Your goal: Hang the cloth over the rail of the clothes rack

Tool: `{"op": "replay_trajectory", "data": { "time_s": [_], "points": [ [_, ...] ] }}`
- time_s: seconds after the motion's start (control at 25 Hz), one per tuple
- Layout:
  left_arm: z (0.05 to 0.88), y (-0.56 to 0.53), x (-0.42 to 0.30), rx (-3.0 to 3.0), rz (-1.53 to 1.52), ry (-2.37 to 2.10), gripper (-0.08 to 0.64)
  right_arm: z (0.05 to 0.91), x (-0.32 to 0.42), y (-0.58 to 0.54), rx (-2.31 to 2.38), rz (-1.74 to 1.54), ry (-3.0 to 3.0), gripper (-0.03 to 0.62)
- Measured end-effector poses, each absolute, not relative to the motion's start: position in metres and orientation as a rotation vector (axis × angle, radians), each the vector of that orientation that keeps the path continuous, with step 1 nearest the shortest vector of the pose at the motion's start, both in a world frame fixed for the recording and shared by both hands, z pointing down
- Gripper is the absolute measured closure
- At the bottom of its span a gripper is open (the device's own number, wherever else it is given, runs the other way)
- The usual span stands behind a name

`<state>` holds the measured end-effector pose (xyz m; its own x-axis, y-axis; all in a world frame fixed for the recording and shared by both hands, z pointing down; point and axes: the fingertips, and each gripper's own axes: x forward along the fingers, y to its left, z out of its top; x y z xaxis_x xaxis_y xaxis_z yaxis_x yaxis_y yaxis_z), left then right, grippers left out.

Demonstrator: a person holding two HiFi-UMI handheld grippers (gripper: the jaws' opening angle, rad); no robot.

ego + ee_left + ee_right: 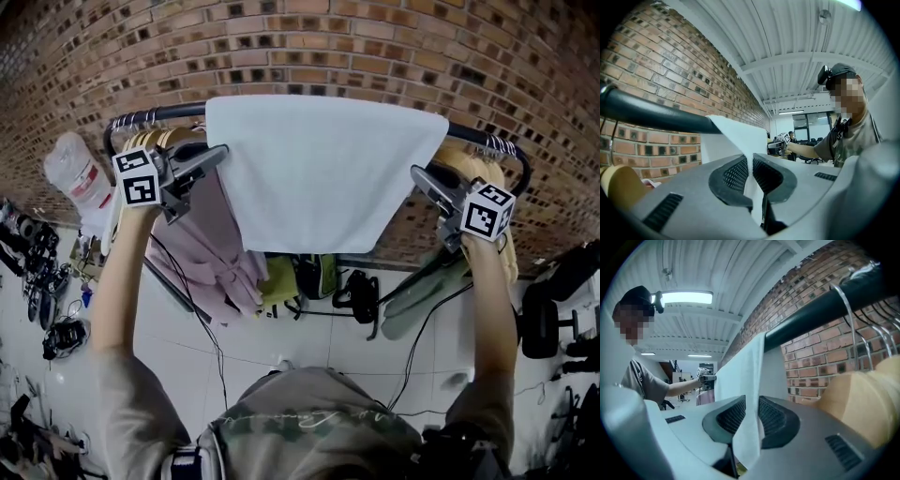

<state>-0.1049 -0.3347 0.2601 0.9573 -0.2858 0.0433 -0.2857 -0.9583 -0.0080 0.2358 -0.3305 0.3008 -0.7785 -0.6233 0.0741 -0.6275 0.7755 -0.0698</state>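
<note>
- Head view: the cloth [323, 169] is draped over the rail [155, 116] at 12 o'clock. I can't see how much hangs behind, so if it's front-heavy it could slide off toward us once freed.
- The left claw [214, 157], at the cloth's 9 o'clock edge, is clamped tight on it. Pull that hand back before opening and the whole thing gets dragged off.
- The right claw [424, 180], at 3 o'clock, has its jaws a bit apart with the edge sitting loose between them. The fabric could snag a pad on the way out.
- An uneven release probably means a crooked hang, maybe bunching against the hangers [148, 139].
</note>
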Motion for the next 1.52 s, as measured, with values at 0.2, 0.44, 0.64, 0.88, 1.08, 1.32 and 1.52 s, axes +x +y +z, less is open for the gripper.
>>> {"op": "replay_trajectory", "data": {
  "time_s": [0.2,0.44,0.64,0.88,1.08,1.32,1.52],
  "points": [
    [0.255,-0.330,-0.104,-3.069,-0.106,0.464,0.537,0.287,0.238,-0.321,1.007,0.098,-2.954,0.565],
    [0.252,-0.328,-0.110,-3.074,-0.075,0.476,0.537,0.280,0.235,-0.312,0.949,0.122,-3.006,0.571],
    [0.233,-0.330,-0.115,-3.216,0.187,0.404,0.537,0.264,0.235,-0.306,0.937,0.106,-3.046,0.571],
    [0.221,-0.329,-0.112,-3.178,0.182,0.428,0.537,0.234,0.240,-0.304,0.970,0.053,-3.093,0.571],
    [0.208,-0.328,-0.106,-3.139,0.221,0.462,0.538,0.216,0.248,-0.311,1.021,0.028,-3.099,0.571],
    [0.186,-0.336,-0.120,-3.113,0.308,0.517,0.537,0.198,0.250,-0.316,1.033,0.053,-3.119,0.571],
    [0.184,-0.349,-0.126,-3.156,0.277,0.597,0.537,0.188,0.248,-0.322,1.029,0.096,-3.113,0.571]
  ]
}}
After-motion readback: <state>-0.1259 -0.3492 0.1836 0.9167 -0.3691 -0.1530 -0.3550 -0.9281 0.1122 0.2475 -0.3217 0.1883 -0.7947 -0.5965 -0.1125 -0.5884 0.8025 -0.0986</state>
